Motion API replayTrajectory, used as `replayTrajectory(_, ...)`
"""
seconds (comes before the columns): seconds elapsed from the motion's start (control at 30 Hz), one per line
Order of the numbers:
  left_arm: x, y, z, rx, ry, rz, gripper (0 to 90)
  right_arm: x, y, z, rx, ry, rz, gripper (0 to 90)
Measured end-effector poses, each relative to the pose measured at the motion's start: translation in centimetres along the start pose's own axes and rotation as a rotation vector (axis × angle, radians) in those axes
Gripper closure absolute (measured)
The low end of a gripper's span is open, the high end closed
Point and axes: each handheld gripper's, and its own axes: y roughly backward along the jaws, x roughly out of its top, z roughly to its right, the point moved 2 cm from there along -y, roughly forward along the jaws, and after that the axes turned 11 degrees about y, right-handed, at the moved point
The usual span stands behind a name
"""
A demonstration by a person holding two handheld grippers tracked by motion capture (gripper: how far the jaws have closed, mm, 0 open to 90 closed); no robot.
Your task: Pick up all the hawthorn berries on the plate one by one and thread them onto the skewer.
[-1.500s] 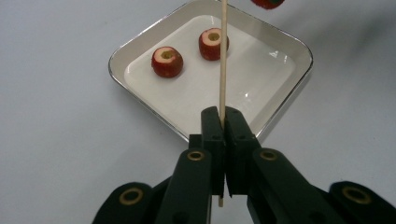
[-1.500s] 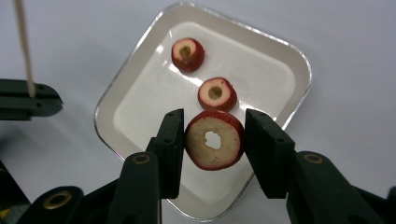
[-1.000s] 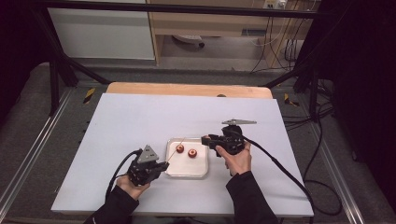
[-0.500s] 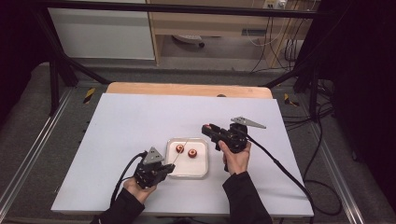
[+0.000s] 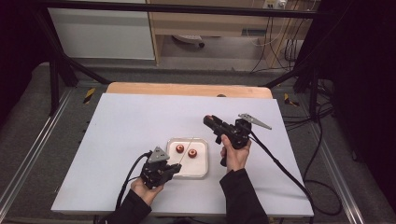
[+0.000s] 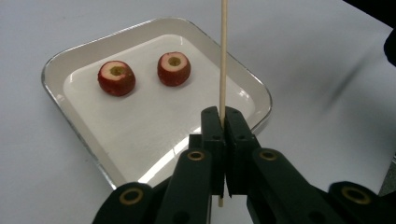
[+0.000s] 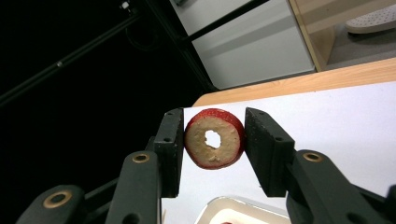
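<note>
Left tool [image 6: 223, 122] clamped on skewer [image 6: 223, 56] over tray [image 6: 56, 70]; right tool [image 7: 212, 140] grips cored fruit slice [image 7: 215, 138] — held above counter [image 5: 130, 116].

Two handheld grippers, black throughout: left gripper [image 5: 173, 169], right gripper [image 5: 210, 120]. Flat rectangular pads [image 7: 264, 149] at the fingertips, each dotted with small screw holes. Behind the pads, angular link arms with brass-ringed pivot pins. Farther back on each body, a grey three-cornered plate on top. Thick black cables trailing from the rear. Dark long sleeves down to the wrists, behind the grips.
</note>
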Motion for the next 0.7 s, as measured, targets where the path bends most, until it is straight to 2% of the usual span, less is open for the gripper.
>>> replayTrajectory(0.4,1.7,-1.3,2.1,-0.076,0.059,0.029,88.2,0.3,0.6,0.0,0.011,0.024,0.048,59.9)
replayTrajectory(0.47,1.8,-1.5,2.3,-0.084,0.073,0.032,88.2,0.3,0.6,0.0,0.008,0.042,0.046,59.9)
replayTrajectory(0.5,1.9,-1.6,2.3,-0.089,0.079,0.03,88.2,0.2,0.7,0.1,0.001,0.07,0.04,59.9)
replayTrajectory(0.53,2.0,-1.6,2.4,-0.092,0.082,0.026,88.2,0.2,0.7,0.1,0.001,0.07,0.04,59.9)
replayTrajectory(0.57,2.1,-1.7,2.4,-0.092,0.088,0.023,88.2,0.1,0.7,0.1,0.002,0.094,0.036,59.9)
replayTrajectory(0.7,2.5,-2.0,2.2,-0.097,0.106,0.004,88.2,-0.1,0.7,0.0,0.005,0.125,0.032,59.9)
